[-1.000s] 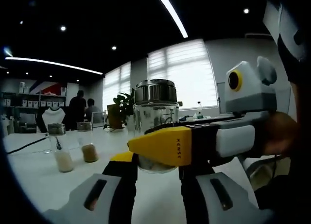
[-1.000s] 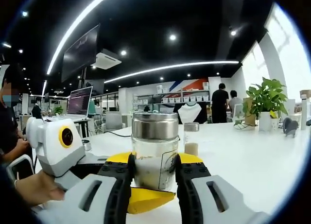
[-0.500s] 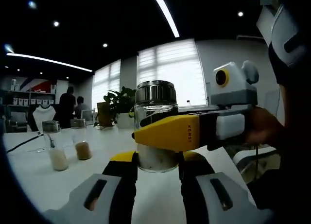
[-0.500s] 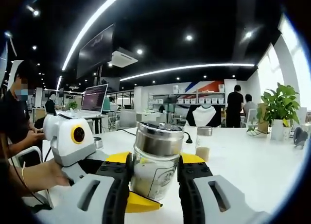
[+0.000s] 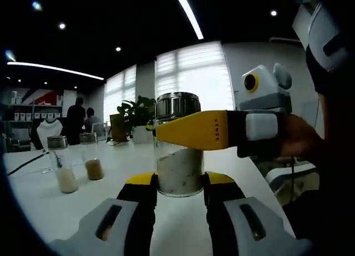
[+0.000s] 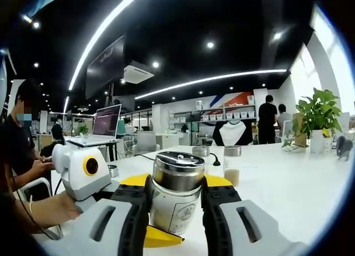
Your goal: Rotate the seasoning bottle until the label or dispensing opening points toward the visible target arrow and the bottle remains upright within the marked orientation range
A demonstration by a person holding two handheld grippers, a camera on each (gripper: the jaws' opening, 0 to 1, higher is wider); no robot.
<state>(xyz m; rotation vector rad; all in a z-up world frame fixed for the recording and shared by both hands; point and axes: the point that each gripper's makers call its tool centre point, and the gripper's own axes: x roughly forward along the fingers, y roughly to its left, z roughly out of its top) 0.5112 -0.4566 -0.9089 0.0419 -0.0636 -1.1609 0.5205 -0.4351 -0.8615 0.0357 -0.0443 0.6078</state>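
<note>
You're squeezing the clear glass seasoning bottle with the steel lid (image 6: 174, 197) in both the right tongs (image 6: 175, 209) and left tongs (image 5: 178, 186), tilting it over the white counter (image 5: 44, 203).

A: Left gripper (image 5: 178, 203): two black jaws, each backed by a grey shell with a dark oblong slot. Yellow is seen at the jaw tips.

B: Same build is noted on the right gripper (image 6: 175, 211): black jaws, grey shells, slotted, yellow tips.

A: In the left gripper view the right gripper (image 5: 222, 132) is seen side-on: yellow finger (image 5: 194, 131) with small dark lettering, unreadable; black midsection, light grey panel, held by a hand (image 5: 299, 145).

B: Clothing?

A: Dark garment with a white panel (image 5: 324, 36) at upper right.

B: In the right gripper view, a hand (image 6: 52, 207) and a dark short-sleeved top (image 6: 16, 150) are seen at left.
</note>
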